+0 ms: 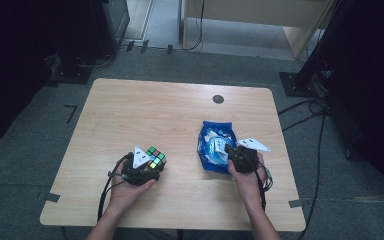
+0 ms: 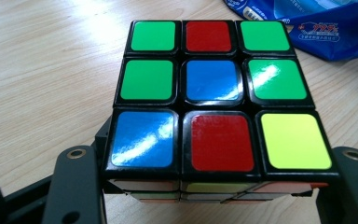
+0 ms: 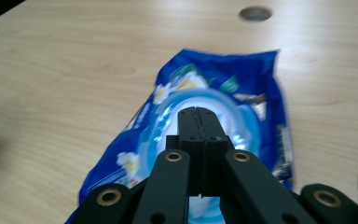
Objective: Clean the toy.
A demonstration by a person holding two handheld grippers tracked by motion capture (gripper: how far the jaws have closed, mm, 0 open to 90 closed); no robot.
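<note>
A scrambled puzzle cube [image 1: 156, 157] [image 2: 214, 93] rests on the wooden table [image 1: 145, 110] at the front left, its top face showing green, red, blue and yellow tiles. My left gripper [image 1: 150, 164] [image 2: 214, 157] has a jaw against each side of the cube and is shut on it. To the right lies a blue packet of wipes [image 1: 211, 145] [image 3: 214, 70] with a pale round lid. My right gripper [image 1: 231, 150] [image 3: 196, 113] hovers over the lid, its jaws pressed together with nothing visible between them.
A round dark cable hole [image 1: 218, 99] [image 3: 255, 13] sits in the tabletop at the back. Cables trail from both grippers toward the table's front edge. Dark stands and floor cables surround the table.
</note>
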